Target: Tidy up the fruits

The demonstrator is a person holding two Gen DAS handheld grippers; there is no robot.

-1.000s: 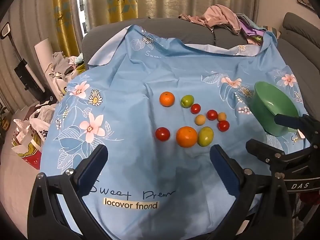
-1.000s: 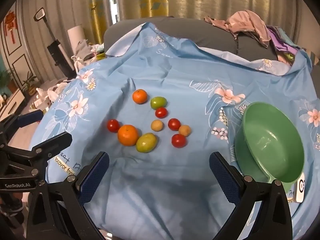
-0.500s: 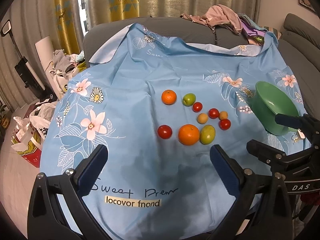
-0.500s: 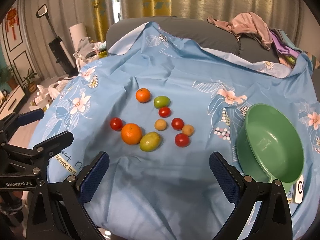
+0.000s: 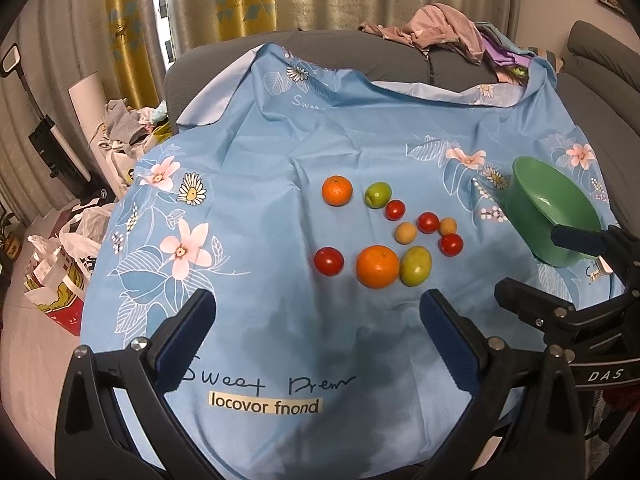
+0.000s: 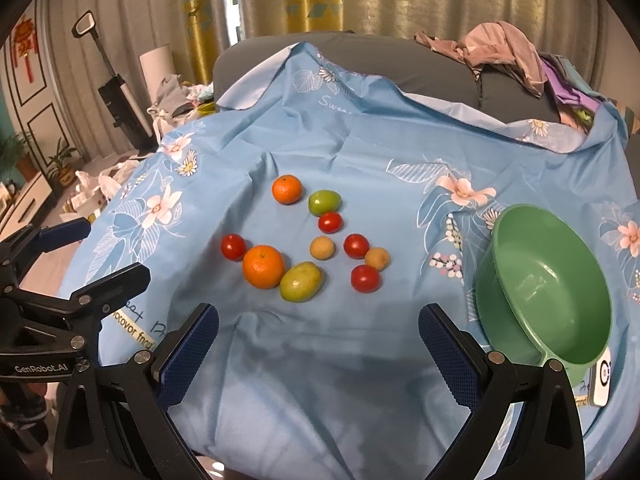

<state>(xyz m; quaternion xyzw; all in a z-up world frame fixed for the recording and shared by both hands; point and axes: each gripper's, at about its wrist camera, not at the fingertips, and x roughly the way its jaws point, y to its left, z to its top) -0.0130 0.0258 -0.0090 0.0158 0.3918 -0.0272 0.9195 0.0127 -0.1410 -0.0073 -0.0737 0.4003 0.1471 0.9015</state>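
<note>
Several fruits lie in a cluster on a blue flowered cloth (image 5: 260,152): a large orange (image 5: 377,266) (image 6: 263,266), a small orange (image 5: 337,190) (image 6: 287,189), a green mango (image 5: 416,265) (image 6: 300,282), a green lime (image 5: 377,195) (image 6: 324,201), several red tomatoes (image 5: 328,261) (image 6: 365,278) and two small tan fruits (image 5: 405,233) (image 6: 322,247). An empty green bowl (image 5: 560,216) (image 6: 548,280) stands at the right. My left gripper (image 5: 316,328) and right gripper (image 6: 318,332) are both open and empty, hovering short of the fruits.
A grey sofa (image 5: 360,52) with piled clothes (image 5: 436,32) lies behind the cloth. Bags and clutter (image 5: 60,248) sit on the floor at left. A small white device (image 6: 602,376) lies by the bowl's near rim. The cloth's front edge drops off near me.
Both grippers have drifted slightly; the fruits sit a little lower and to the right in each view. Nothing was grasped or moved on the cloth.
</note>
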